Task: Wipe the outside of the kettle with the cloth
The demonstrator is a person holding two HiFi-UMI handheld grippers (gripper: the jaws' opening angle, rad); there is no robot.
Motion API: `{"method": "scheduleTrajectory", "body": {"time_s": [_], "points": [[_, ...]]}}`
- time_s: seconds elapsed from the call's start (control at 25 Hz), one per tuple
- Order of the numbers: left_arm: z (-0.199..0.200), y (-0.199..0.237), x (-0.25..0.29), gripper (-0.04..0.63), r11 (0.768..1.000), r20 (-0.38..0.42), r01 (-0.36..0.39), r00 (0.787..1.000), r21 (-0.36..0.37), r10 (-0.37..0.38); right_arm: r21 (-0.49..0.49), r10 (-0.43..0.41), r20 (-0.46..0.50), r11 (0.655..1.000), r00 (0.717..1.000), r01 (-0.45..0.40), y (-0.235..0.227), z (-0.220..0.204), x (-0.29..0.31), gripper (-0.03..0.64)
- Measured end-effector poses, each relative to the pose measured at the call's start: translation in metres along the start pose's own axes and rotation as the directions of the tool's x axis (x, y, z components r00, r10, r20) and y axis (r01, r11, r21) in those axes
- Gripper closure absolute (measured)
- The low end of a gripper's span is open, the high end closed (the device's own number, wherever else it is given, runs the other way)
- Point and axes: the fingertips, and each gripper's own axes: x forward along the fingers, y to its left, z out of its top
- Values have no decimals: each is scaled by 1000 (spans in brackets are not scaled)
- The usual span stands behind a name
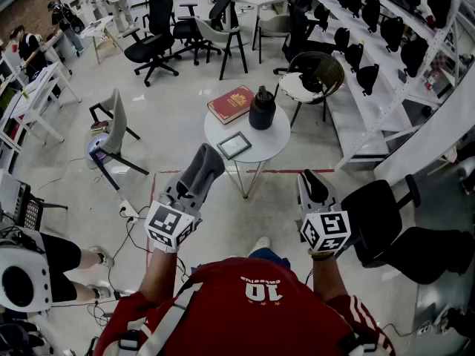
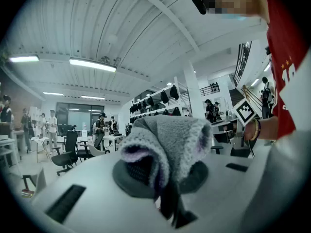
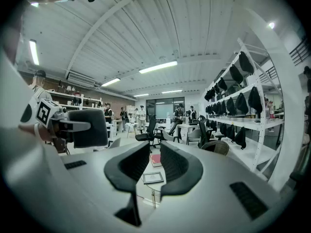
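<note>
a: well, the left gripper [image 1: 202, 167] pinches the cloth [image 2: 167, 140]; the right gripper [image 3: 154, 166] has its jaws a little apart, empty.
b: and the kettle [image 1: 261, 108] sits far off on the table [image 1: 271, 143], right of the book [image 1: 231, 104] — nothing steadies it. push hard with the cloth and it may slide or tip.

the red shirt [image 1: 223, 306] bears a white number 10 (upside down in head view).

Left claw [image 1: 199, 178] clamped on cloth [image 2: 167, 137]; right claw [image 1: 315, 182] empty, jaws slightly apart; both held forward.
</note>
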Motion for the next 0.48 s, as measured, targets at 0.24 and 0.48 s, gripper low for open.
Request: {"method": "scheduleTrajectory", "body": {"time_s": [0.24, 0.48], "points": [[-5, -3, 2, 549, 1000, -1, 5, 1000, -16, -5, -10, -4, -10, 1000, 1000, 4, -2, -2, -9, 551], [-5, -4, 1, 549, 999, 9, 20, 1000, -25, -20, -16, -50, -16, 999, 999, 49, -3, -5, -20, 551]]}}
